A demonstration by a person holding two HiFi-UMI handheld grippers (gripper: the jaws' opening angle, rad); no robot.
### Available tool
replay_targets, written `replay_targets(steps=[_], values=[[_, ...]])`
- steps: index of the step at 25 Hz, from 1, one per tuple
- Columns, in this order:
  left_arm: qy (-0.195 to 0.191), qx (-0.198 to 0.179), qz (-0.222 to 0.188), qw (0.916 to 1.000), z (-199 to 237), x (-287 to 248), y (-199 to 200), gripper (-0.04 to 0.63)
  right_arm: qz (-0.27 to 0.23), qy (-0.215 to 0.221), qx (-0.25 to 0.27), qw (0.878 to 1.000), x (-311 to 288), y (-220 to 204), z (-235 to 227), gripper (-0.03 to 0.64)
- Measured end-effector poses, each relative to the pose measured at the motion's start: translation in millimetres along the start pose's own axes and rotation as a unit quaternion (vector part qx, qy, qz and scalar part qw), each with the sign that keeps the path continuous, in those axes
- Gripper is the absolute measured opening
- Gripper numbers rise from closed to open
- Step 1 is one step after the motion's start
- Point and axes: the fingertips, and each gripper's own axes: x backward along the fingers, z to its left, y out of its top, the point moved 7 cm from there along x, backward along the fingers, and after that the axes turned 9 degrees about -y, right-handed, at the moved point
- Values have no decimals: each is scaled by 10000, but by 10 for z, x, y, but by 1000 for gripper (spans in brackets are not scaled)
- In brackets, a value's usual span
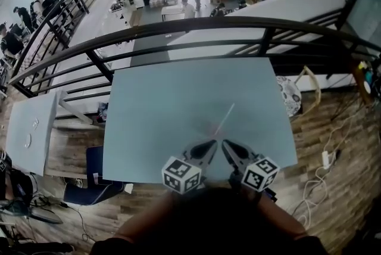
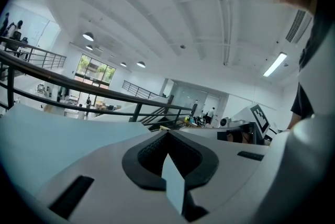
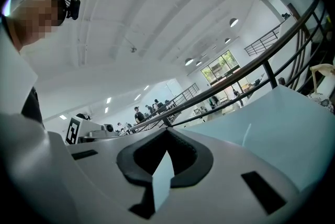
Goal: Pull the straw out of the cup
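Straw (image 1: pixel 225 119): a thin pale stick, lying flat and slantwise on the table (image 1: pixel 166 111), right of the table's middle. It is free of both tools. In the right gripper view it shows as a faint line (image 3: pixel 245 134) on the tabletop.
Table: pale blue-grey top, set against a dark metal railing (image 1: pixel 178 30) at its far edge.
Left gripper (image 1: pixel 209 145): low over the near edge of the table, tips pointing up and inward. In its own view the jaws (image 2: pixel 167 133) meet at the tips and grip nothing.
Right gripper (image 1: pixel 227 145): just beside the left one, angled toward it, near the straw's lower end but apart from it. In its own view the jaws (image 3: pixel 167 131) are also closed together, with no object between them.
Marker cubes: one on each tool, left (image 1: pixel 181 174) and right (image 1: pixel 260 173), at the table's near edge.
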Motion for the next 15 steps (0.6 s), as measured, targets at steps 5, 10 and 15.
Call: replay_targets(steps=[5,10,15], values=[[2,-10,-10,10000,67,166,-40,11,-18,5,-35,10000,-64,-106,132,11],[-21,97,16,9999,129,231,-99,11,13,-63,-61,10000,-101,-164,164,11],[-87,140,69,9998,172,168,-107,11,17,-165,-144,9998,-130,-150,81,11]])
